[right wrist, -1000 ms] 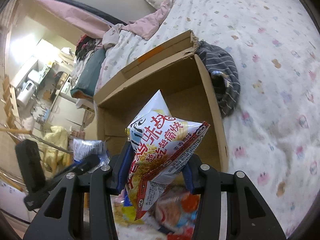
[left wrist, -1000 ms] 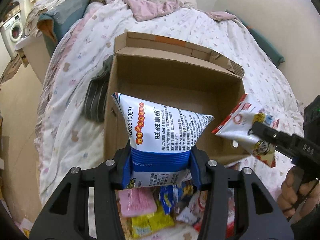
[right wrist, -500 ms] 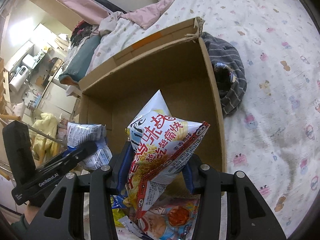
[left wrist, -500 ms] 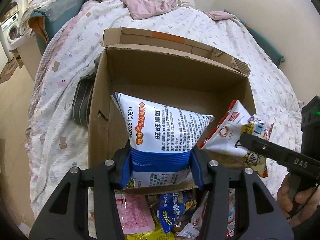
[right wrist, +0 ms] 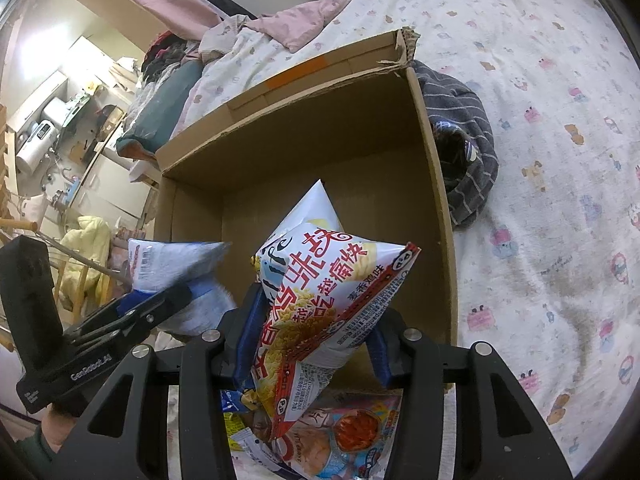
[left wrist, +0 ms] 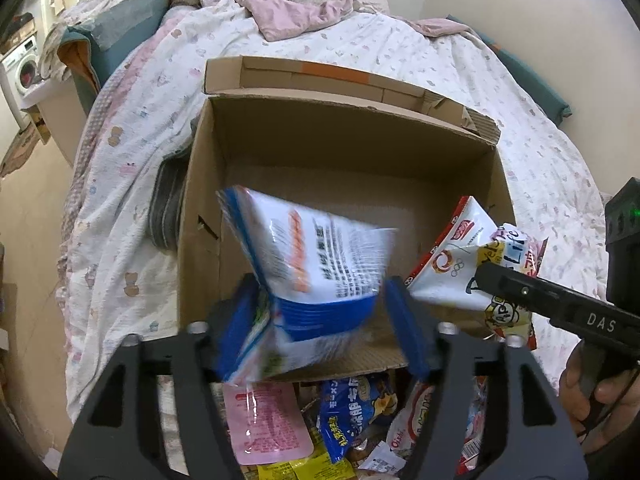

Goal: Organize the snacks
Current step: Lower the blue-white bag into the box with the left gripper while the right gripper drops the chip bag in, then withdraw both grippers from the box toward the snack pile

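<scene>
An open cardboard box (left wrist: 340, 148) sits on the bed; it also shows in the right wrist view (right wrist: 400, 184). My left gripper (left wrist: 324, 316) is over the box's near edge with its jaws spread; a blue-and-white snack bag (left wrist: 320, 260), blurred and tilted, hangs loose between them. It appears in the right wrist view (right wrist: 176, 264) too. My right gripper (right wrist: 312, 340) is shut on a red-and-white snack bag (right wrist: 320, 292), held above the box's near right side, also visible in the left wrist view (left wrist: 460, 272).
A pile of loose snack packs (left wrist: 348, 404) lies on the bed just before the box, also in the right wrist view (right wrist: 340, 432). A grey striped garment (right wrist: 460, 140) lies against the box's side. Bedding and pillows (left wrist: 320, 8) lie beyond.
Both grippers moved forward over the box. My left gripper's jaws have spread and the blue-and-white bag has tilted and slipped loose. The right gripper still holds its bag.
</scene>
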A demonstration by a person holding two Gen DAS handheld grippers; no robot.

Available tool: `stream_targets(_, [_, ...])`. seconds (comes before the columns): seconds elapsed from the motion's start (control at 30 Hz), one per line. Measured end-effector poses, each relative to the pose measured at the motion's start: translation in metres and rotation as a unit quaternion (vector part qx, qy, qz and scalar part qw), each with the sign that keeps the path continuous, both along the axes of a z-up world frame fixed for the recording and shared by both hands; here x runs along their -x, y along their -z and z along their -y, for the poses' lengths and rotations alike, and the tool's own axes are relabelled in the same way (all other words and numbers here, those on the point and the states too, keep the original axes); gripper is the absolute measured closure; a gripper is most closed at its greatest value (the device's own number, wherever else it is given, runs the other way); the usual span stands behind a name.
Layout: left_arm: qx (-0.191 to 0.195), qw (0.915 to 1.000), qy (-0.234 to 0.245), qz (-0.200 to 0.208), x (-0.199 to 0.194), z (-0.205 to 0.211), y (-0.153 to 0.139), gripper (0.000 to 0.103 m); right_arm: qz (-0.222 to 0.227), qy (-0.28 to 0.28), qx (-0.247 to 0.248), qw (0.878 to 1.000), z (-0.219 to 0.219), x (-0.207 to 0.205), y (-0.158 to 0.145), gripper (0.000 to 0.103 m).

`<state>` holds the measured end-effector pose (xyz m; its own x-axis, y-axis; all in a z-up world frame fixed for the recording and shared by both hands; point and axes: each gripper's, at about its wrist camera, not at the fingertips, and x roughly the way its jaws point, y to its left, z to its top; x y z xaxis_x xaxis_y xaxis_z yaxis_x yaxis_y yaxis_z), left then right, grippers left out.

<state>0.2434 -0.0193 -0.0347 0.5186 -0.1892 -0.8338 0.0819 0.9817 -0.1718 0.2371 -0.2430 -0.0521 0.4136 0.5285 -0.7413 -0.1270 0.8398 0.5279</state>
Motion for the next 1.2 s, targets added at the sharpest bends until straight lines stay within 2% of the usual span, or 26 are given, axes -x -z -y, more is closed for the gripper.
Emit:
stream_targets(0.03, [-0.004,1.0,-0.001,0.005,0.001,0.0,-0.001,0.019,0.001,0.0,0.0,1.0,0.0,0.0,0.0,0.053])
stream_targets(0.1, [-0.01,0.9999,-0.005,0.011,0.002,0.001,-0.003,0.013,0.004,0.0,0.003,1.0,-0.001,0.0,-0.001,0.053])
stream_targets(0.37, [-0.011,0.9998,-0.011,0.01,0.003,-0.001,-0.004,0.013,0.008,-0.002,0.002,1.0,-0.001,0.0,-0.002,0.052])
stream_targets(0.47, [-0.019,0.9996,-0.01,0.02,0.005,0.0,-0.007,0.013,0.015,0.0,-0.002,1.0,-0.001,0.001,-0.004,0.039])
stream_targets(0.53, [-0.021,0.9994,-0.007,0.026,0.006,0.002,-0.009,0.013,0.03,0.01,0.011,0.999,0.0,0.001,-0.009,0.017])
stream_targets(0.6, [-0.02,0.9994,-0.005,0.028,0.006,0.003,-0.01,0.013,0.05,0.02,0.031,0.998,0.001,0.003,-0.014,0.01])
stream_targets(1.2, [-0.021,0.9994,-0.012,0.026,0.008,-0.002,-0.008,0.013,0.053,0.01,0.031,0.998,-0.001,0.002,-0.016,0.01])
